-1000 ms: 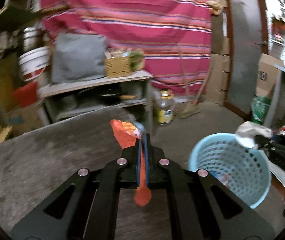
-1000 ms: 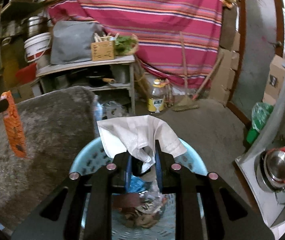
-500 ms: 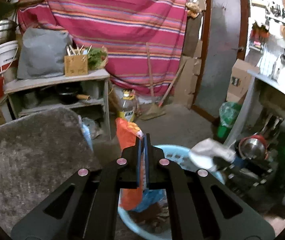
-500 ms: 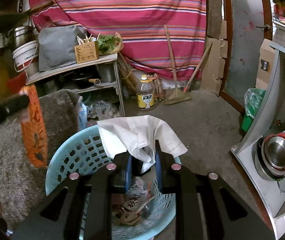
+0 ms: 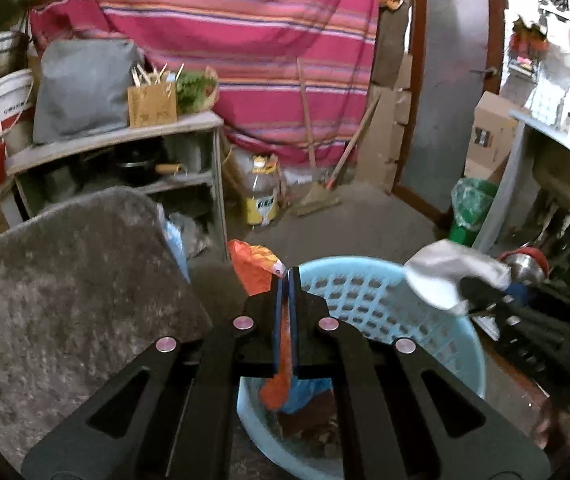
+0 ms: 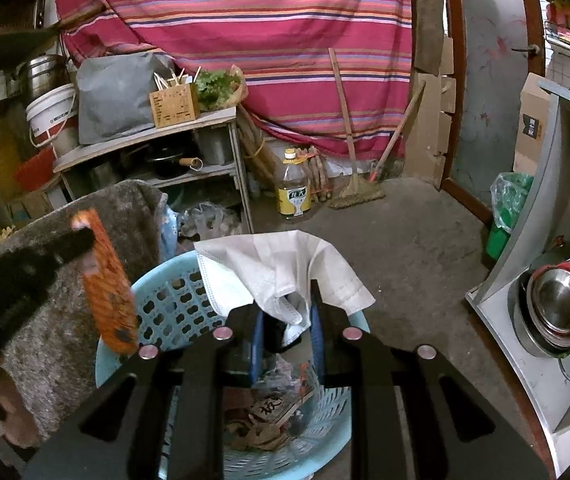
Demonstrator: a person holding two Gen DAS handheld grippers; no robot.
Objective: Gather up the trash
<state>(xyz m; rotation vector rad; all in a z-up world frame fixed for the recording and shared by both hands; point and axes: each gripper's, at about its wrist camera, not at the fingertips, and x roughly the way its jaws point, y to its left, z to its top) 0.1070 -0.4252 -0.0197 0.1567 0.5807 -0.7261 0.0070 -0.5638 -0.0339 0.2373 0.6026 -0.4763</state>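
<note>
My left gripper [image 5: 285, 280] is shut on an orange snack wrapper [image 5: 255, 268] and holds it over the near rim of the light blue perforated basket [image 5: 369, 292]. The wrapper [image 6: 107, 288] also shows in the right wrist view, hanging at the basket's left rim [image 6: 157, 280]. My right gripper [image 6: 285, 304] is shut on a white face mask [image 6: 269, 264] and holds it above the basket. The mask [image 5: 449, 276] also shows in the left wrist view, over the basket's right rim. Paper scraps and wrappers [image 6: 265, 412] lie in the basket.
A grey fuzzy mat [image 5: 61, 280] covers the surface left of the basket. Behind stand a shelf unit [image 6: 165, 140], an oil bottle [image 6: 293, 192], a broom [image 6: 357, 192] and a striped cloth. A counter with metal pans [image 6: 557, 308] is at the right, and a green bin [image 6: 505, 216].
My left gripper has carried the orange wrapper from over the mat to over the basket. My right gripper has stayed above the basket with the mask.
</note>
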